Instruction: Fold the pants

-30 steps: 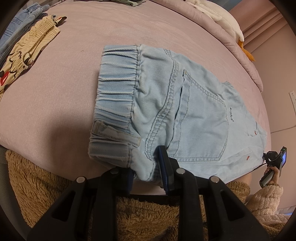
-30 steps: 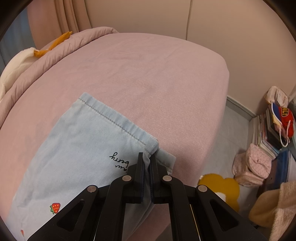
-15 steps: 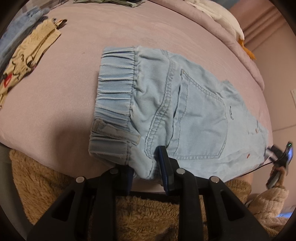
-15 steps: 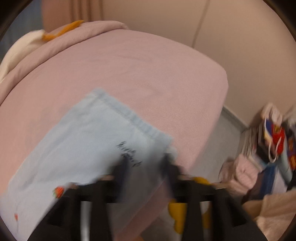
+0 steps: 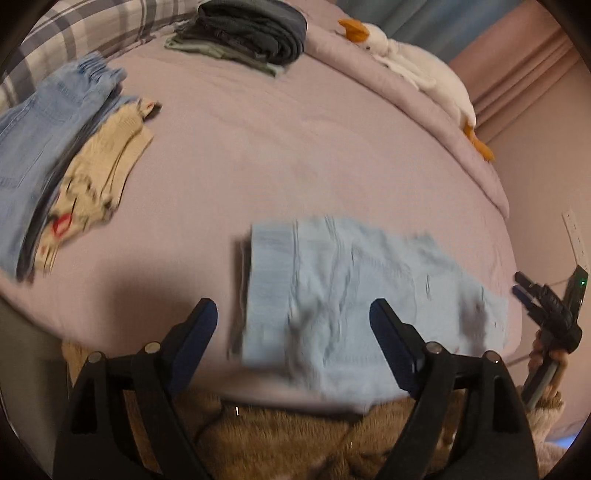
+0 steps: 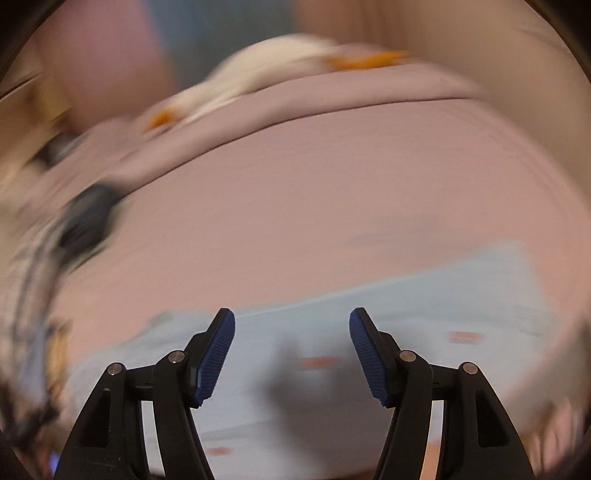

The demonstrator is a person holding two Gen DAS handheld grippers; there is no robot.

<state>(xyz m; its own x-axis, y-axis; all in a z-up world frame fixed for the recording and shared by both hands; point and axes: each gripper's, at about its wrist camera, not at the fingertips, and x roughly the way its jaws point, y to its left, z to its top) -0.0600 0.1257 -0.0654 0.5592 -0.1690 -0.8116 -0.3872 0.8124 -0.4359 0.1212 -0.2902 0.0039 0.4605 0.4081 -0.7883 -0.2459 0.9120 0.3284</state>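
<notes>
The light blue denim pants (image 5: 351, 295) lie folded flat near the front edge of the pink bed (image 5: 295, 147), waistband to the left. Above their front edge hangs my left gripper (image 5: 292, 306), its jaws opening wide and its pads off the cloth. In the blurred right wrist view, my right gripper (image 6: 291, 314) hovers over the same pants (image 6: 406, 314) with jaws opening and nothing between them. The left wrist view also shows the right gripper (image 5: 546, 306) off the right end of the pants.
Folded jeans (image 5: 44, 155) and a cream garment (image 5: 107, 162) lie stacked at the left. Dark folded clothes (image 5: 255, 33) sit at the back, next to a plaid pillow (image 5: 85, 29). A white goose plush (image 5: 417, 66) lies along the far right edge. A brown fleece garment (image 5: 295, 435) is below.
Both grippers have let go of the pants and lifted back from them. The right gripper swung and rolled leftward over the cloth. The pants now rest flat on the bed.
</notes>
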